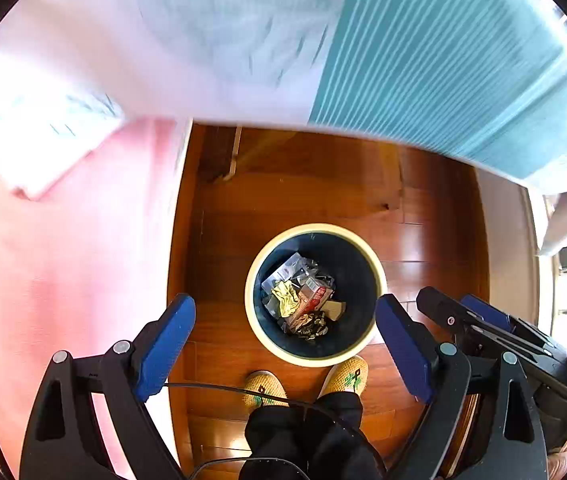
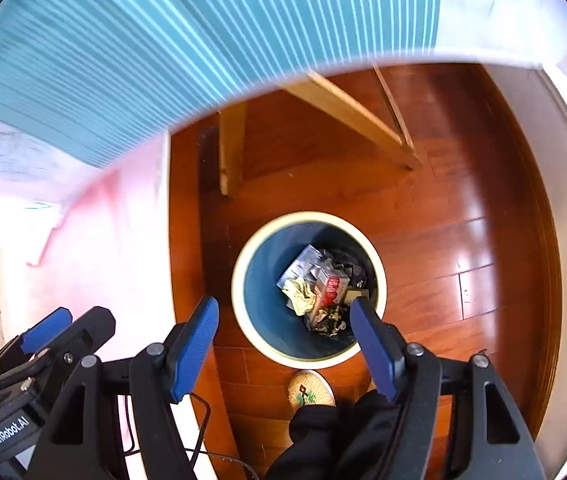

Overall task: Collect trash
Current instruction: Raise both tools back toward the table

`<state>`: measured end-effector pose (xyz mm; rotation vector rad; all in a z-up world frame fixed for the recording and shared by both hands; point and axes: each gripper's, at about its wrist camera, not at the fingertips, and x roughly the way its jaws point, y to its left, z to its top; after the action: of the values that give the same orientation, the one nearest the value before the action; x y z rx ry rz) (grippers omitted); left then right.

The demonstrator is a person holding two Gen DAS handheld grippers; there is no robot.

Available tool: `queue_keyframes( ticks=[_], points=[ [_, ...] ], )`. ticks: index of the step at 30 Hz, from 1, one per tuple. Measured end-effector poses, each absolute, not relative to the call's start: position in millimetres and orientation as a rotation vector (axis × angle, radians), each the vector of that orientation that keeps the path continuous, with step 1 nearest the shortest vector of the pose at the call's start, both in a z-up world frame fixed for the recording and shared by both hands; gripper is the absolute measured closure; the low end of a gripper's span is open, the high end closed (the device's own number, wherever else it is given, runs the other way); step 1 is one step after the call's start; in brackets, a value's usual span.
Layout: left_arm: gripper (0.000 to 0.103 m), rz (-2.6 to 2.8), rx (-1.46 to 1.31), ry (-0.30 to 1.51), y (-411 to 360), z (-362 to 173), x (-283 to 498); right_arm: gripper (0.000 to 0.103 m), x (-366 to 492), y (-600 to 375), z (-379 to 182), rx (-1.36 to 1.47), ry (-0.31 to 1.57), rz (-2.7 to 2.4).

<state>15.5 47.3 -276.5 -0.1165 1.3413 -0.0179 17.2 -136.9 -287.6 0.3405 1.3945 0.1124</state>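
Both claws empty, pointing steeply down at the floor. Left claw (image 1: 285, 350): blue-padded fingers (image 1: 167, 344) spread wide, nothing between them. Right claw (image 2: 283, 354): fingers apart too, nothing gripped.

Person's straw-coloured woven slippers (image 1: 265, 390) on the glossy reddish-brown wooden floor (image 1: 423, 240), just near side of the bin.

Round dark-blue trash bin with cream rim (image 1: 315, 295) sits directly below and between each claw's fingers, well apart from them. Trash is inside: crumpled yellow paper (image 1: 286, 297), red-and-white carton (image 1: 310, 300), clear plastic wrappers (image 1: 289, 270), all at the bottom.

Beyond: teal-and-white striped bedcover (image 1: 443, 60), pink sheet (image 1: 63, 260) on the left.
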Motion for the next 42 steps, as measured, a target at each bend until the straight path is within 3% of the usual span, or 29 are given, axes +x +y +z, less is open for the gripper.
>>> queue_keyframes(
  ticks=[13, 26, 42],
  points=[
    [0.013, -0.079, -0.096, 1.168, 52.4, -123.8, 1.6, 0.034, -2.0, -135.6, -134.1, 0.325, 1.212, 0.173],
    [0.013, -0.122, -0.077, 0.998, 59.9, 18.0, -1.5, 0.034, -8.7, -109.3, 6.0, 0.135, 1.007, 0.179],
    [0.014, -0.137, -0.005, 0.741, 71.1, 136.5, 28.6, 0.034, 32.2, -97.9, 137.8, -0.01, 0.649, 0.114]
  ],
)
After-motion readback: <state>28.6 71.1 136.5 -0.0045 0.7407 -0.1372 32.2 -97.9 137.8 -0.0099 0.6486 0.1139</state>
